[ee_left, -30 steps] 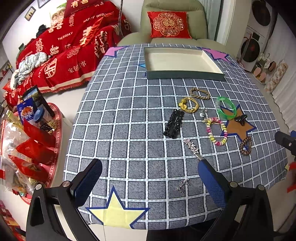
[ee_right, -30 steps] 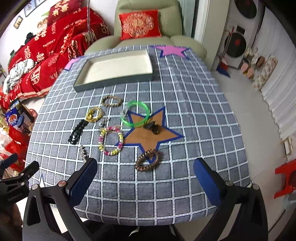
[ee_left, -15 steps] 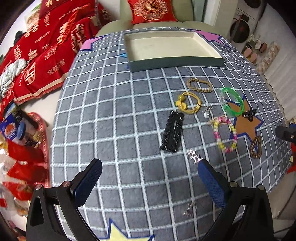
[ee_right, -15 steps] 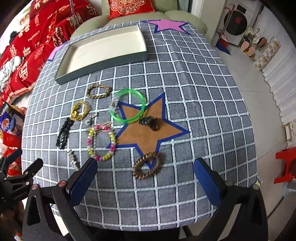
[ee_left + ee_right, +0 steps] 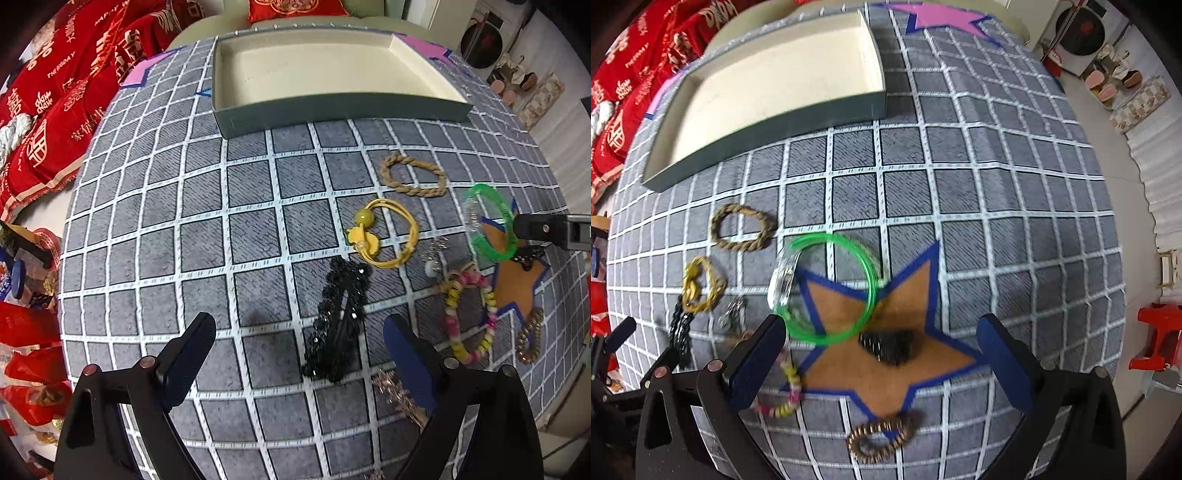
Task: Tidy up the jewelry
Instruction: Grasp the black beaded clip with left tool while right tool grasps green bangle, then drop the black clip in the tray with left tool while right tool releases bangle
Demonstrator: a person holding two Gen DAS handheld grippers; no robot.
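Presumably light and stiff, the black hair clip, at 12 o'clock between the wide-open left gripper fingers, should be pinched across its narrow width; right gripper also wide open, empty.

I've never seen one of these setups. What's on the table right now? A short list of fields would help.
surface: checked cloth with star patches
tray: holds nothing, far side of table
left gripper: open, above black hair clip
right gripper: open, above small dark clip on brown star
green bangle: partly on the star
other pieces: rope bracelet, yellow hair tie, bead bracelet, brown coil tie
in the tray so far: no jewelry
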